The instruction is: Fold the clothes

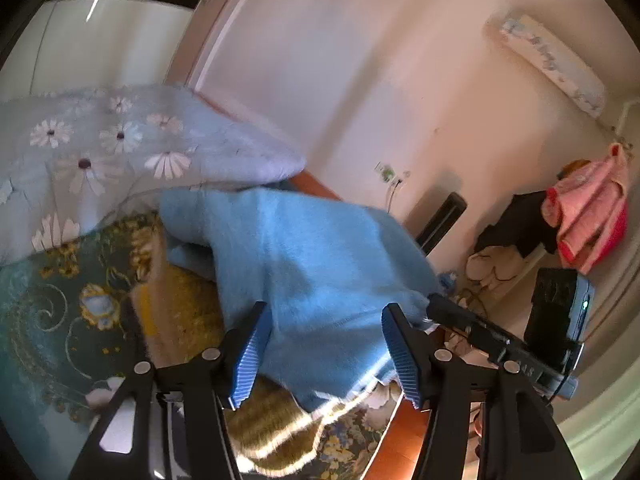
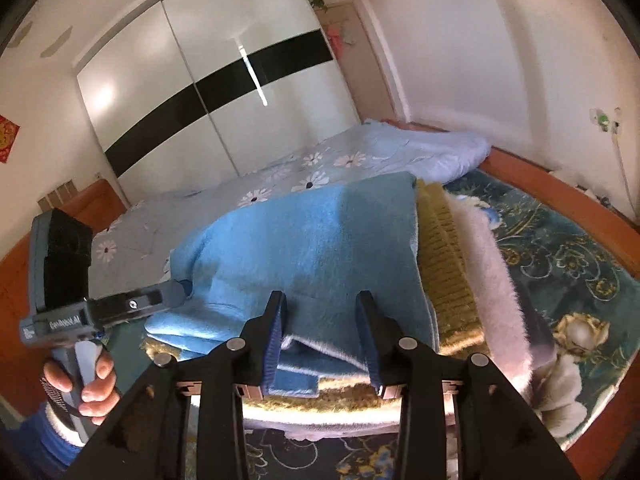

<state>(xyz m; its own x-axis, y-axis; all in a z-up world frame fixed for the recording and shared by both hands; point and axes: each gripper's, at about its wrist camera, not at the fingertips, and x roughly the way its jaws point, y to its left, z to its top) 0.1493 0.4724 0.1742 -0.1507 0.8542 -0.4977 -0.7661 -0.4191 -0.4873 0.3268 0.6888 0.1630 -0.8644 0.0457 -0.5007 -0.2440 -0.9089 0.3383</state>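
Two blue-ribbed pads of the left gripper [image 1: 328, 354] stand wide apart in the left wrist view. They hold nothing. Between and just beyond them we see the blue sweater [image 1: 304, 256], which lies in a soft heap on the bed's dark floral cover [image 1: 52, 320]. Neither pad clearly touches the cloth. A mustard knit [image 1: 272, 424] shows under the sweater's near edge. To the far left lies a pale daisy-print quilt [image 1: 120, 140]. At the right, the right gripper [image 1: 431, 306] comes in from the side with its tip at the sweater's right edge. From here we cannot tell how its jaws stand. A pink garment [image 1: 592, 216] hangs on the far right by the wall.

In the right wrist view the right gripper's jaws are spread, less widely than the left's. The folded near edge of the sweater lies between them and below, and nothing is pinched. The sweater sits on top of a stack, over the mustard knit and a white fluffy garment [image 2: 500, 272] whose edges stick out on the right. On the left, a person's left hand [image 2: 88, 384] grips the handle of the left gripper, whose tip meets the sweater's left side near a sleeve. A white wardrobe [image 2: 160, 80] with a black band stands at the far wall.
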